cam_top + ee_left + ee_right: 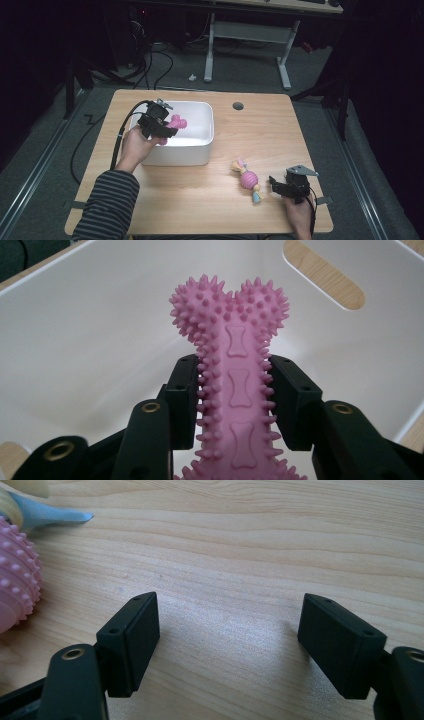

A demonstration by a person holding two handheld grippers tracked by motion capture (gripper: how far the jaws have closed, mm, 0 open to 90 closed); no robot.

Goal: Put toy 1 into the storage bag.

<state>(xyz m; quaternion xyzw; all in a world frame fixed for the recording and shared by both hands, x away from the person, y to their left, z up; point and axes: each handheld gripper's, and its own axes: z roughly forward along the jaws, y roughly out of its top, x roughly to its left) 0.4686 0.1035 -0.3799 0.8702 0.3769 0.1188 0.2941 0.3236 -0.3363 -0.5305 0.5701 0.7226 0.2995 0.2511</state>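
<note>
Left claw clamps pink spiky bone toy over white bin; soft spikes could slip, dropping it askew. Right claw gapes above tabletop.

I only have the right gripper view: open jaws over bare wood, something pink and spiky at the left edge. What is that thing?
Observer: A pink spiky ball toy with pastel ends, lying on the table just left of the right gripper.
Operator: Where's the left gripper?
Observer: Over the white bin on the table's left side.
Operator: Holding anything?
Observer: Yes. The left gripper is shut on a pink spiky bone toy, jaws pressing both sides of its shaft.
Operator: Is the bone resting on the bin floor?
Observer: Can't tell from any view.
</note>
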